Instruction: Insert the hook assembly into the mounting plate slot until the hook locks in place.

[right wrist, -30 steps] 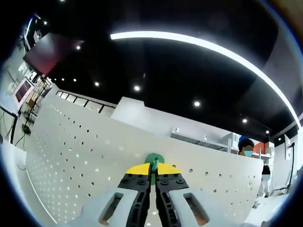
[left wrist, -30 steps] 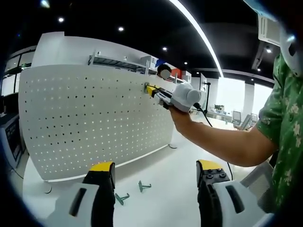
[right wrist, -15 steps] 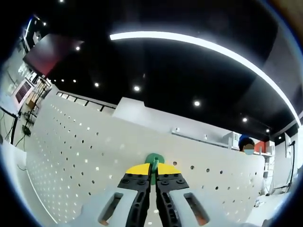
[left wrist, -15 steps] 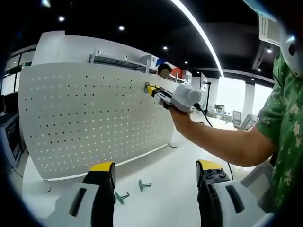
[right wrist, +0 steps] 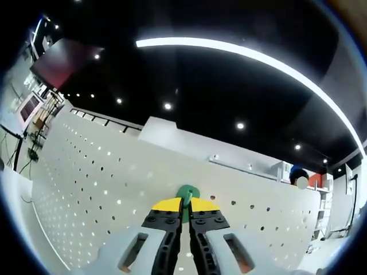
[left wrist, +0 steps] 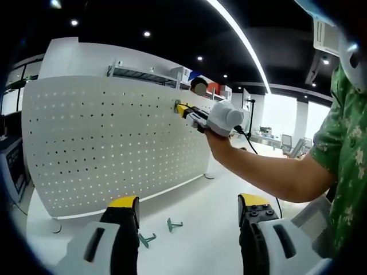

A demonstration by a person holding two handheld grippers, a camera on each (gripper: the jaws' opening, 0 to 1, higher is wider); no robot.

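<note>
A white table (left wrist: 200,212) carries an upright white pegboard (left wrist: 114,143) standing along its far side, and two green hooks (left wrist: 161,231) lying loose near its front.

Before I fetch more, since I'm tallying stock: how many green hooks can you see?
3. Two green hooks lie on the white table before the pegboard, one beside the other. A third is pinched in the right claw at the board. Others may be hidden.
</note>
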